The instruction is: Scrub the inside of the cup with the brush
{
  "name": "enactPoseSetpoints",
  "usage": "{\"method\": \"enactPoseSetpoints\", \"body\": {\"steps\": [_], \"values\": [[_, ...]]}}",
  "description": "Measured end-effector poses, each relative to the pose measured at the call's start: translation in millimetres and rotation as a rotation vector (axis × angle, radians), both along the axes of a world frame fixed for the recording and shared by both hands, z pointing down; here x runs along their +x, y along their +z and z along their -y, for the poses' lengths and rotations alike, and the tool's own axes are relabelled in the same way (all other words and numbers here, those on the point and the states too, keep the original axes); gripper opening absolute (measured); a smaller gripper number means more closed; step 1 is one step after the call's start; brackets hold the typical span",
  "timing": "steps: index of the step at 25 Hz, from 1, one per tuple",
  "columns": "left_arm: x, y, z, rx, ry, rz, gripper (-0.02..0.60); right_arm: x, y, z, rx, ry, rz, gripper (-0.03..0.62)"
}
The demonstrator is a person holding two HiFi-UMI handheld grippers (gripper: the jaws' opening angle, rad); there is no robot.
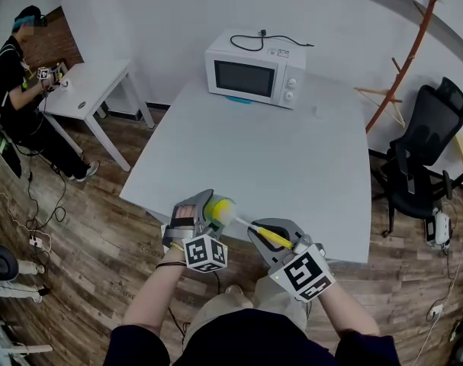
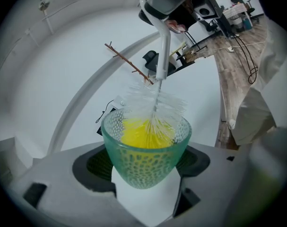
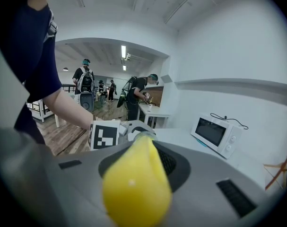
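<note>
Your left claw [image 1: 204, 213] is clamped on the green dimpled cup [image 2: 146, 157] and holds it over the near edge of the counter [image 1: 292, 166]. The cup's mouth is tipped toward your right claw [image 1: 283, 244]. That claw is closed around the yellow handle of the brush [image 2: 156, 109]. The white bristles sit in the cup's mouth, partly inside and partly above the rim, with yellow showing inside. 1 microwave [image 1: 254, 69] stands at the counter's far edge, well apart.
</note>
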State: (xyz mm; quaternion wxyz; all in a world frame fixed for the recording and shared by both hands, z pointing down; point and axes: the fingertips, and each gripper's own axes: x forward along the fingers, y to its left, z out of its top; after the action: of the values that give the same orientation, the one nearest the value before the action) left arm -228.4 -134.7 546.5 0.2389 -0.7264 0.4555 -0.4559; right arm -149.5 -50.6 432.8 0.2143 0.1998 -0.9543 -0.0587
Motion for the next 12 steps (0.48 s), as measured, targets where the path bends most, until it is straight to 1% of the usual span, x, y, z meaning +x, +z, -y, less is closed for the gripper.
{"method": "enactPoseSetpoints", "body": {"steps": [3,7,12], "values": [[-4.3,0.7,1.1,0.000,-0.009,0.004,0.387,-0.6,3.9,-3.6,-0.014,0.007,-0.003,0.049],[-6.1,2.2,4.3,-0.006,-0.019,0.003,0.387,-2.9,4.0,-7.0,-0.053,0.015,0.021,0.049],[-3.5,4.7,4.6,-0.009,-0.001,0.028,0.388,-8.0,-0.5,-8.2,-0.066,0.023,0.047,0.049]]}}
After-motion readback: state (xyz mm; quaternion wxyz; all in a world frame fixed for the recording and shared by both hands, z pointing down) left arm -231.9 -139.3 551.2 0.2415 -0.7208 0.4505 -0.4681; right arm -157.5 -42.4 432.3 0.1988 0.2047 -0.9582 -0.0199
